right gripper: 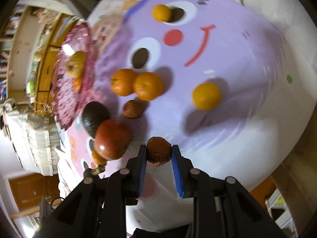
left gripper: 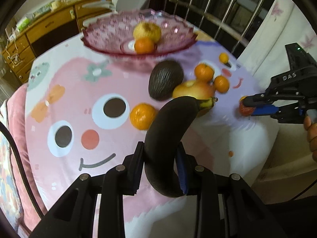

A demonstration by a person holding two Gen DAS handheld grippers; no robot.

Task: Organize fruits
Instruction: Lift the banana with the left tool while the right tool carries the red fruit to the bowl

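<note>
The pink glass bowl [left gripper: 138, 37] holds a yellow apple [left gripper: 147, 32] and an orange [left gripper: 144, 45], while the left gripper [left gripper: 160, 168] clamps a blackened banana [left gripper: 166, 138] and the right gripper [right gripper: 159, 152] pinches what looks like a small reddish-brown fruit [right gripper: 159, 151] above the cloth [left gripper: 65, 99].

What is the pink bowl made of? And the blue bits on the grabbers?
The pink bowl looks like glass or clear plastic: you can see through it, and its scalloped rim carries a pressed pattern. I cannot tell which of the two. The blue pads on the jaws look like matte rubber or foam, dull with no shine. They press on a small brown fruit.
</note>
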